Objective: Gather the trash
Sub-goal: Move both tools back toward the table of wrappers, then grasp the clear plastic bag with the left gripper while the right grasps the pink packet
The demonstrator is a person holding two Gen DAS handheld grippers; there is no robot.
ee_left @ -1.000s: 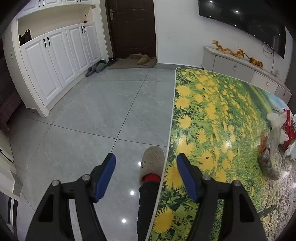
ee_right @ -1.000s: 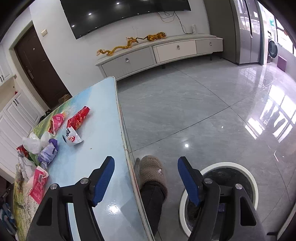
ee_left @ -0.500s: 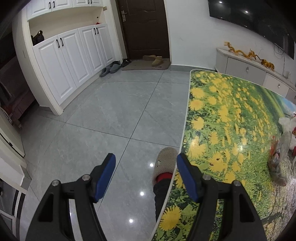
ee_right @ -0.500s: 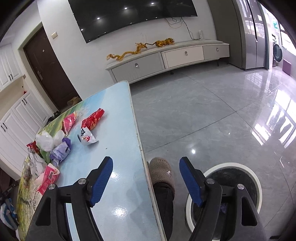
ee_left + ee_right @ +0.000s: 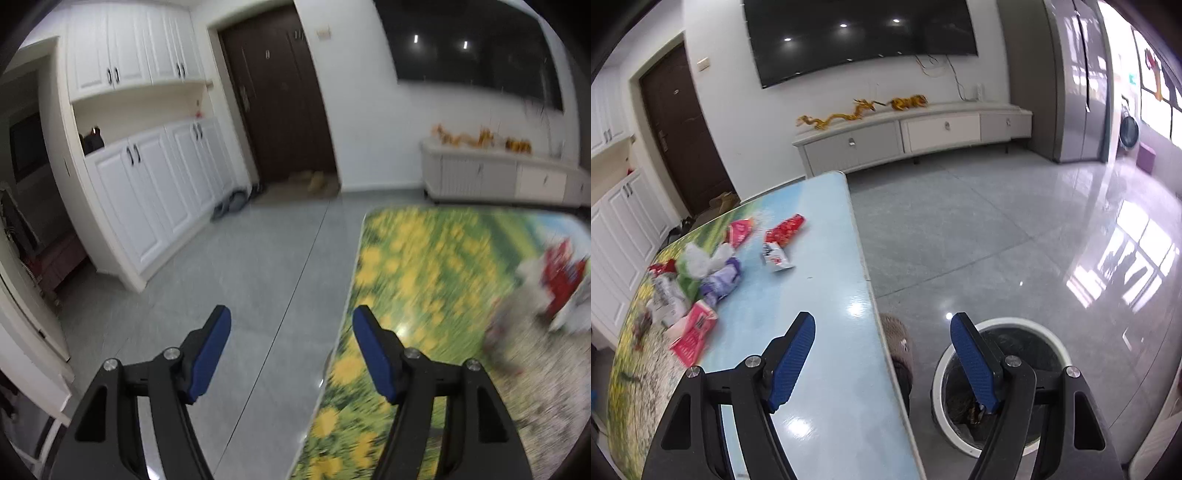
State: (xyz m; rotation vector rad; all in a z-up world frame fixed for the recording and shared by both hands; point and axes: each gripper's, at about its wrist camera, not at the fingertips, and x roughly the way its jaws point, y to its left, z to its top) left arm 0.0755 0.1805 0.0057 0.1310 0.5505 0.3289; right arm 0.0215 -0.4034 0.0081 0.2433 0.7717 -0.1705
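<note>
Several pieces of trash lie on the long table (image 5: 827,332): a pink packet (image 5: 694,334), a purple wrapper (image 5: 721,280), a white bag (image 5: 698,260), a red wrapper (image 5: 785,229) and a small white packet (image 5: 775,256). A white-rimmed trash bin (image 5: 1001,384) stands on the floor to the right of the table. My right gripper (image 5: 882,332) is open and empty, over the table's near right edge. My left gripper (image 5: 291,325) is open and empty, over the table's left edge (image 5: 347,306). The trash shows blurred in the left wrist view (image 5: 554,291).
My slippered foot (image 5: 895,343) stands between table and bin. White cupboards (image 5: 155,184) and a dark door (image 5: 280,96) lie far left. A low TV cabinet (image 5: 908,136) runs along the back wall under a TV (image 5: 860,33). Grey tiled floor surrounds the table.
Both grippers have tilted up and swung, so more of the room shows. The left view is motion-blurred. The trash on the table has not moved.
</note>
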